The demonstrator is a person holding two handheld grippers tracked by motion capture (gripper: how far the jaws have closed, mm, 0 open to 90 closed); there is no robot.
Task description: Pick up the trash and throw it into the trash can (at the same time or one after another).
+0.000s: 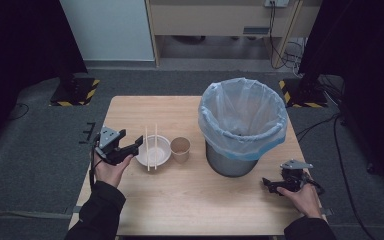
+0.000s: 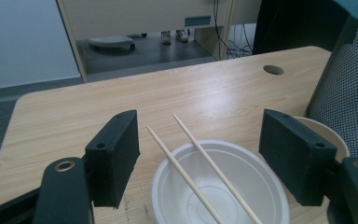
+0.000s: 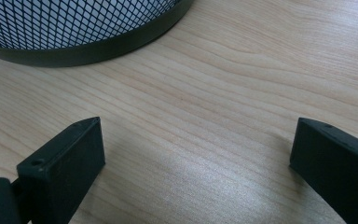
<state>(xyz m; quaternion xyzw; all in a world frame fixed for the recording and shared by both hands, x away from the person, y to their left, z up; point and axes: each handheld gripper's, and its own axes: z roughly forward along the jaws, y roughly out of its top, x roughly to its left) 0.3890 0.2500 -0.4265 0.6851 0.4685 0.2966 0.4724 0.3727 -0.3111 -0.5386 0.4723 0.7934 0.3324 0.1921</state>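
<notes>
You are sitting in what is looking like a lab or recording studio set up for a staged test. You are working at a plain wooden desk (image 1: 180, 200) standing alone on grey carpet (image 1: 30, 160). Beyond the desk, black curtains (image 1: 15, 50) are hanging to either side, and stands with yellow-and-black hazard-striped bases (image 1: 75, 92) are sitting just off its far corners. Cables (image 1: 280, 45) are trailing behind the desk toward a pale wooden cabinet (image 1: 220, 20), and a white panel (image 1: 110, 30) is leaning beside it.
</notes>
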